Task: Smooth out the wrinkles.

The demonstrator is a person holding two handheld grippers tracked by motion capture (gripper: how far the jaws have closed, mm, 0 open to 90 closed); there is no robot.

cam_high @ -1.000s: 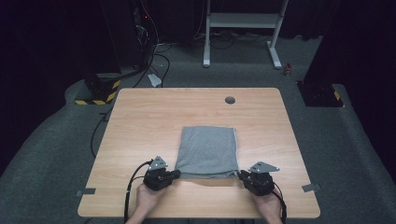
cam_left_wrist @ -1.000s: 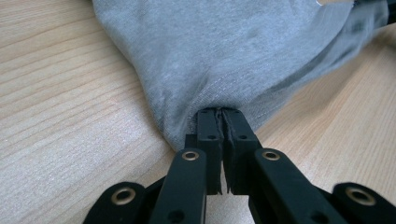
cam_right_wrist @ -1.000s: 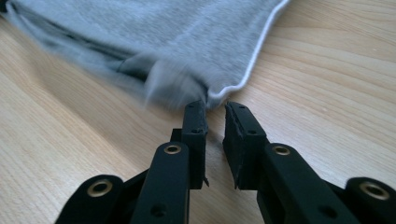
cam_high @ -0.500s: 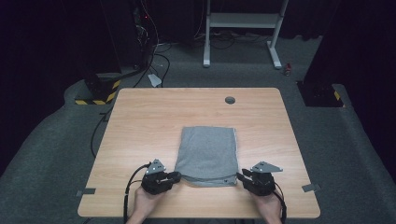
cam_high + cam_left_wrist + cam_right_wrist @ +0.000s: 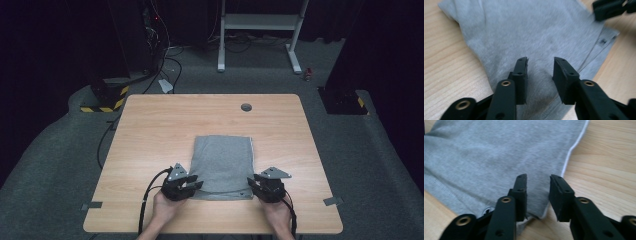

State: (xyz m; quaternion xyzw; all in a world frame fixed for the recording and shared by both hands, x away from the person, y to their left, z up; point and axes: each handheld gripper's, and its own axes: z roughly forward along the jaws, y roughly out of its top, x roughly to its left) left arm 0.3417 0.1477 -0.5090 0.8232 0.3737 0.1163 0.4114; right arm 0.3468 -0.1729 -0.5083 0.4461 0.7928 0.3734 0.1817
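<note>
A grey folded cloth (image 5: 222, 165) lies flat on the wooden table (image 5: 150, 125), near its front edge. My left gripper (image 5: 194, 186) is at the cloth's near left corner, and my right gripper (image 5: 253, 185) is at its near right corner. Both have just been opening. In the left gripper view the jaws (image 5: 540, 60) stand apart over the cloth (image 5: 524, 32) without pinching it. In the right gripper view the jaws (image 5: 537, 177) are parted above the cloth's (image 5: 486, 152) white-stitched side edge, and nothing is held between them. The right gripper's black fingers (image 5: 611, 8) show at the top right of the left gripper view.
A round cable hole (image 5: 246, 107) sits near the table's far edge. Two tape strips (image 5: 93, 205) (image 5: 332, 201) stick out at the front corners. On the floor behind stand a white metal frame (image 5: 260, 25) and a yellow-black striped base (image 5: 102, 106) with cables.
Both grippers have opened and let go of the cloth's near corners. The hands have drawn back slightly toward the table's front edge, and the cloth's near edge now rests flat.
</note>
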